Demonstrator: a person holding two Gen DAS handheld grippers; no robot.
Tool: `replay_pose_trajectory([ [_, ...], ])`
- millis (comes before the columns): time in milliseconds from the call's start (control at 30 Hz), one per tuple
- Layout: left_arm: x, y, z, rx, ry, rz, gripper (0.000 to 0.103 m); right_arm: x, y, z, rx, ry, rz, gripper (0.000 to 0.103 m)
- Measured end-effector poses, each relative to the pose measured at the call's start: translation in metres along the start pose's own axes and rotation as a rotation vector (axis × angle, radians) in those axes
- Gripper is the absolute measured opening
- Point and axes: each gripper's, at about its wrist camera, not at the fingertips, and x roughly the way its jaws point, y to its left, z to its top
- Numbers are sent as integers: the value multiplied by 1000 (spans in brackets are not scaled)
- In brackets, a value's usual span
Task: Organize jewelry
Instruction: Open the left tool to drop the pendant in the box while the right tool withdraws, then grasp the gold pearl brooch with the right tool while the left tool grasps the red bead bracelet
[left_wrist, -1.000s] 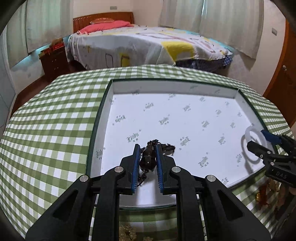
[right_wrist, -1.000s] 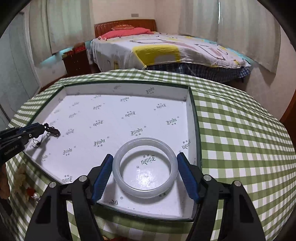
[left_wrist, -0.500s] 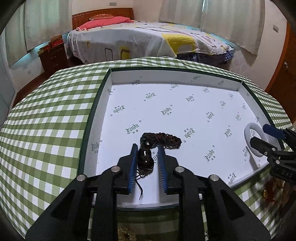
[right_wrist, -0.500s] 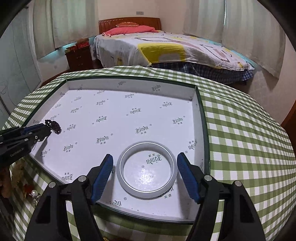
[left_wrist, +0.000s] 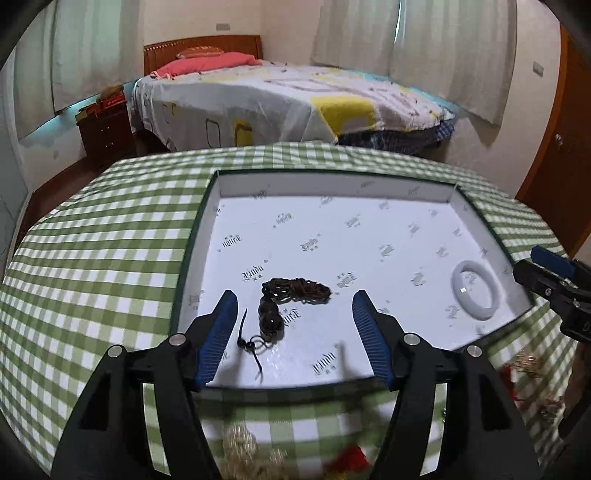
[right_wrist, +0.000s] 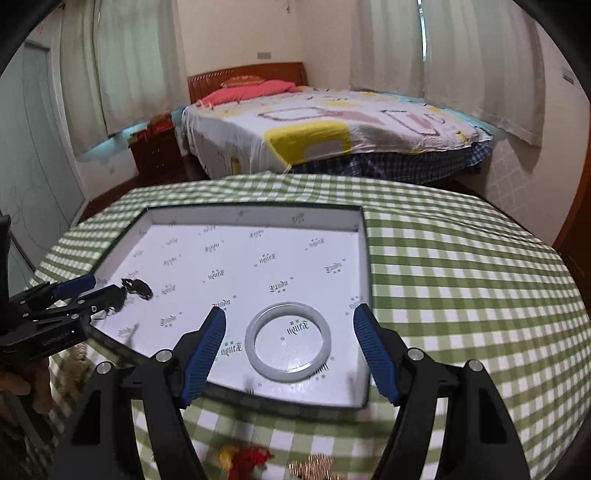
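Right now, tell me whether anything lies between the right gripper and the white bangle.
Nothing visible does. The white bangle lies flat on the tray floor, between the open right gripper fingers, untouched.

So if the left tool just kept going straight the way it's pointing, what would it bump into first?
Most likely the dark bead-and-cord necklace lying on the white tray floor, right ahead between the opening jaws of the left tool. Nothing presses on it now. Depth is hard to judge, so it might meet bare tray floor just beside it.
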Motion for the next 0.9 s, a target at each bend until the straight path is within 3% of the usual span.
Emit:
replay_pose_trajectory([
  [333,-66,-16,-39,-63,-63,-21,70,-53,-6,-47,17,-38,-89,70],
  [567,-97,-32,-82,-40,-84,-1,70,-77,-16,-98,45,-19,-128,70],
  [900,-106,-30,-127,-63,-16,31,70,-78,-30,-138,84,39,-124,67],
])
